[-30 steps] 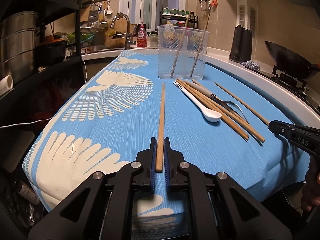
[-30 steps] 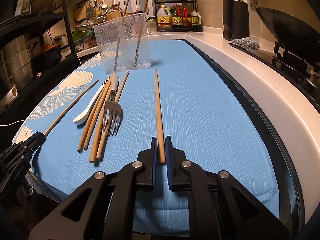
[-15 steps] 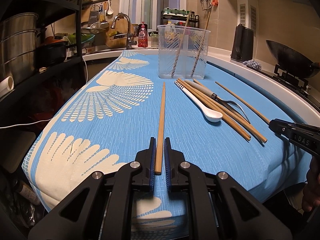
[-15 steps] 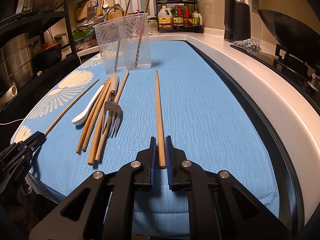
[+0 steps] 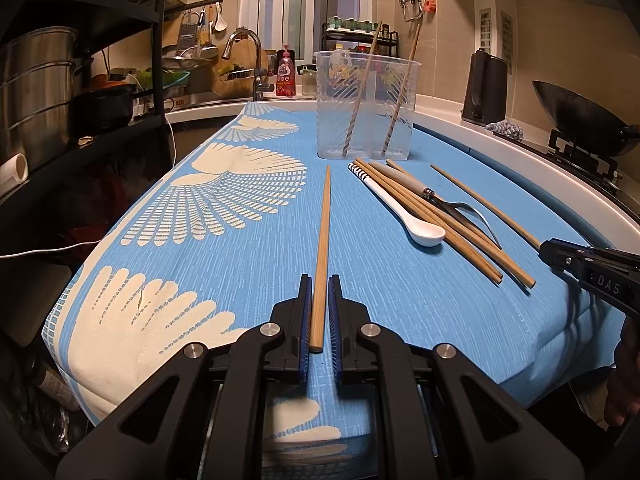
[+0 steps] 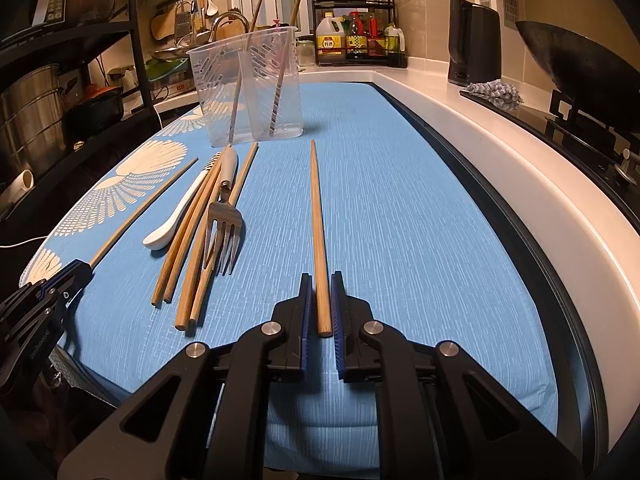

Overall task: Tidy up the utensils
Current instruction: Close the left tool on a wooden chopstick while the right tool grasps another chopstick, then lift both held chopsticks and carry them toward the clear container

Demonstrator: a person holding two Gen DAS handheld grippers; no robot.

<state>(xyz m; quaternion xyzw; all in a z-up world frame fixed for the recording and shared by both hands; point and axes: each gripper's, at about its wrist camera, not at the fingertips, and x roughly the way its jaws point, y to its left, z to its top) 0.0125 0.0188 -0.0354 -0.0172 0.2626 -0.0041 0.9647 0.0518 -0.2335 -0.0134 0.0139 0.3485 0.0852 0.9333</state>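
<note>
Each tool, left [image 5: 319, 294] and right [image 6: 321, 294], pinches one chopstick [image 5: 323, 240] [image 6: 318, 220] over the blue-clothed tabletop [image 6: 400, 208].

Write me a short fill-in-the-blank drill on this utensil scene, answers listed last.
1. Each gripper's fingers are shut on one wooden ____.
2. The clear plastic holder has ____ chopsticks standing in it.
3. The white spoon lies on the ____ cloth.
4. The metal utensil among the loose chopsticks is a ____.

Answers: chopstick; two; blue; fork

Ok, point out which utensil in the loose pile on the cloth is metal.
The fork: its steel tines shine, unlike the white spoon and wooden chopsticks beside it.
</note>
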